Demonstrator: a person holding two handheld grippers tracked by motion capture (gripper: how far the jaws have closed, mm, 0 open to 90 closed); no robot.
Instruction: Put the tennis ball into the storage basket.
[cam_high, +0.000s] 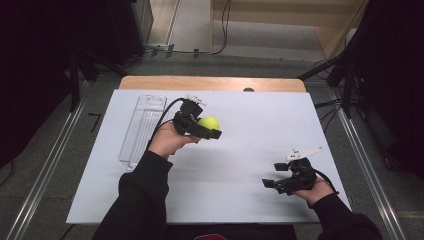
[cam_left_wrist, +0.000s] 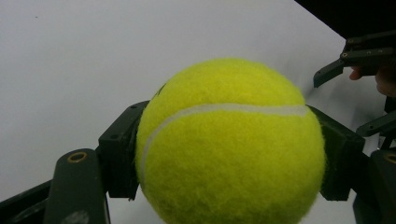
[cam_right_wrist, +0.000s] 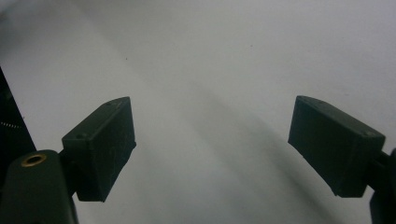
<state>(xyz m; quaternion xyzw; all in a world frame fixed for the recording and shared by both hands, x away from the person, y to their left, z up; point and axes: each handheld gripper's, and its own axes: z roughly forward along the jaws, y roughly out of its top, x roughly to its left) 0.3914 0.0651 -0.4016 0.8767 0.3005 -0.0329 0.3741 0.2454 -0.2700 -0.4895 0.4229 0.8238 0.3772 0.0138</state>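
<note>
A yellow-green tennis ball (cam_high: 209, 122) is held in the left claw (cam_high: 207, 128), above the white tabletop (cam_high: 250, 130) toward its far left part. In the left gripper view the ball (cam_left_wrist: 231, 144) is seen pressed on both flanks by the black, blocky pads (cam_left_wrist: 122, 154) of the left claw (cam_left_wrist: 231, 156); its felt is fuzzy, and a pale curved seam is traced across its upper half. The pads are matte, hard-looking plastic with square edges and small screw holes.

Just to the left of that hand, a long, clear plastic tray (cam_high: 142, 130) with ribbed walls is laid flat on the tabletop, its length running away from the person.

The right claw (cam_high: 272, 180) is held low over the near right part of the tabletop, well apart from the ball, with its jaws spread wide and nothing between them. In the right gripper view the two dark rectangular pads (cam_right_wrist: 103, 144) of the right claw (cam_right_wrist: 219, 149) are seen far apart over the smooth, matte white sheet. A wooden edge (cam_high: 210, 82) is visible beyond the sheet's far side. Dark sleeves (cam_high: 140, 200) are worn on both forearms.
</note>
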